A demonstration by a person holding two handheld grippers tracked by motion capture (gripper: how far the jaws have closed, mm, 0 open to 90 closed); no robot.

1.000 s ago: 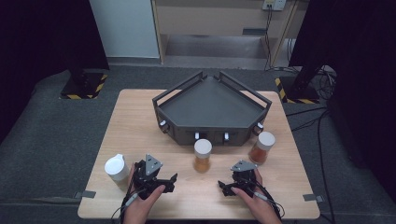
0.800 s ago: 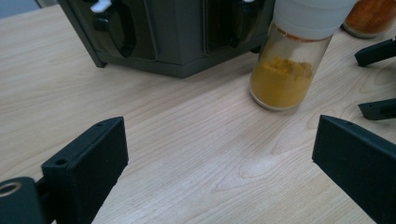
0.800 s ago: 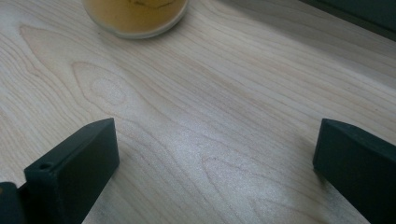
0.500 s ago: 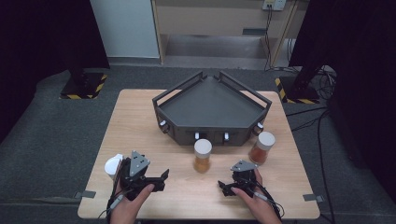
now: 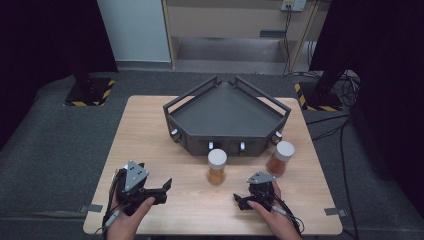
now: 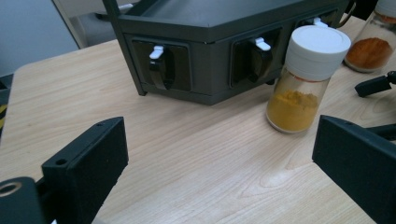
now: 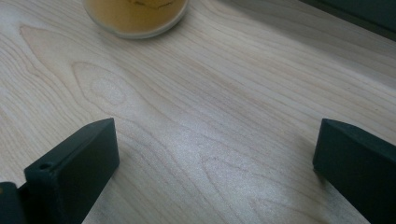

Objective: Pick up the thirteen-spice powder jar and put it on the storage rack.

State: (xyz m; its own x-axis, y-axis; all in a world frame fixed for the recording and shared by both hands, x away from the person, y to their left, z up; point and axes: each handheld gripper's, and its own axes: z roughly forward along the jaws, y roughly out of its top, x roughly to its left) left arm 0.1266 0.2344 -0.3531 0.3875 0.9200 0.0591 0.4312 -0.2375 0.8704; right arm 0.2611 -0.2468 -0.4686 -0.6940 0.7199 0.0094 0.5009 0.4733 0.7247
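A black three-cornered tray rack [image 5: 227, 112] stands at the table's middle back. In front of it stand a white-lidded jar of yellow powder [image 5: 217, 167] and a jar of orange-red powder [image 5: 280, 158]. My left gripper [image 5: 161, 192] sits near the front left, open, its jaws pointing right toward the yellow jar [image 6: 303, 79] with bare wood between them. My right gripper [image 5: 241, 201] rests at the front right, open and holding nothing, just short of the yellow jar's base [image 7: 135, 14]. In the left gripper view the rack's front [image 6: 210, 60] shows white latches.
The wooden table [image 5: 150, 130] has bare room along its left side and front middle. One jaw tip of the right gripper [image 6: 373, 86] shows at the right edge of the left gripper view, below the orange-red jar [image 6: 373, 46]. Grey floor surrounds the table.
My left gripper has moved left along the front edge and now covers the spot where a white-lidded jar stood. The right gripper and both powder jars have not moved.
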